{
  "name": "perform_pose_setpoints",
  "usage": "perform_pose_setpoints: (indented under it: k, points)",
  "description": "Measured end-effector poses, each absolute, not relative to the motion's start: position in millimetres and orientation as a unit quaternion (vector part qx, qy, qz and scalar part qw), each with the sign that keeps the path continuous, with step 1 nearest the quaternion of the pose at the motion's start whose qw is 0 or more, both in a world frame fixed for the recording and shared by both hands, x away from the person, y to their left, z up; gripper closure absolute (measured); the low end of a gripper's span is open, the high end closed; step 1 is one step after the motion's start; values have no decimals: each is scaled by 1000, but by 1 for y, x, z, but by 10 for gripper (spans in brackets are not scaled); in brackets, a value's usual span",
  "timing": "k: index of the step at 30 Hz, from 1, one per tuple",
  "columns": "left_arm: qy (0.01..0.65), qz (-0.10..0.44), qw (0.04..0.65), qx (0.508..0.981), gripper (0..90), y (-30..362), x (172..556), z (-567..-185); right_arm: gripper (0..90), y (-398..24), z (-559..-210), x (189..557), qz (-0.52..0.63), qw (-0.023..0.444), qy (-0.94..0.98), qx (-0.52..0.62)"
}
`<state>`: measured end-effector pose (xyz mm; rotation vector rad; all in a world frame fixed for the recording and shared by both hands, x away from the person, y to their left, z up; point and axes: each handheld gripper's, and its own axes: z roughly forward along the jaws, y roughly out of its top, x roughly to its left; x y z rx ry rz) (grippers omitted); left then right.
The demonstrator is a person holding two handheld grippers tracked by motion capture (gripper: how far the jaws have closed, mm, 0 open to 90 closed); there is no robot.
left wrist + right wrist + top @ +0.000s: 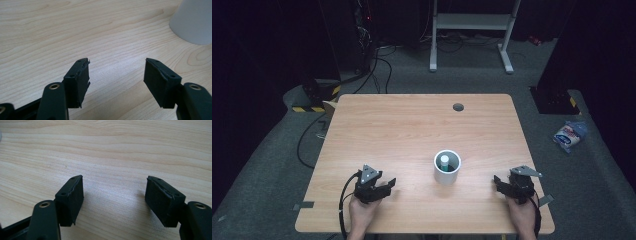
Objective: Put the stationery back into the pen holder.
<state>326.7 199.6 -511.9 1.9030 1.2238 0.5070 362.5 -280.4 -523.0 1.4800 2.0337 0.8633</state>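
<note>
1. Two tongs are in my hands, and both are empty. My left gripper (388, 183) has its jaws wide apart with only bare wood between them; my right gripper (498, 181) stands the same way, spread wide and holding nothing.
2. Between my two tongs, a little ahead of them, stands the white cup (447, 167). It is upright on the table (412, 125). It is nearer to the left tongs than to the right ones, but touches neither.
3. From the left gripper view, the cup wall (193, 21) is ahead and to the right of my jaws, near but apart from them.
4. Inside the cup is a small white stick with a green top (444, 160). It stands almost upright. I cannot tell what exactly it is.
5. The cup looks to me light and stiff, probably plastic or paper. Its wall is smooth, so I think it can slip between the pads, and if I press too hard a thin wall may bend.
6. I would take the cup at the rim, one pad inside and one outside, or around the middle of the wall if my jaws are wide enough.
7. The stick seems very light and thin. I would grip it at the green top, from above, and lift slowly, because the cup may tip over.
</note>
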Motion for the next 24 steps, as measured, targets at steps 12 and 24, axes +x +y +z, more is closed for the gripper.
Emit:
perform_pose_setpoints:
  k: [12,24]
  points:
    - [488,215,382,755,371,192,330,-522,312,-280,-523,362,314,239,743,540]
    - [476,233,347,773,353,182,333,-528,312,-281,-523,362,315,239,744,539]
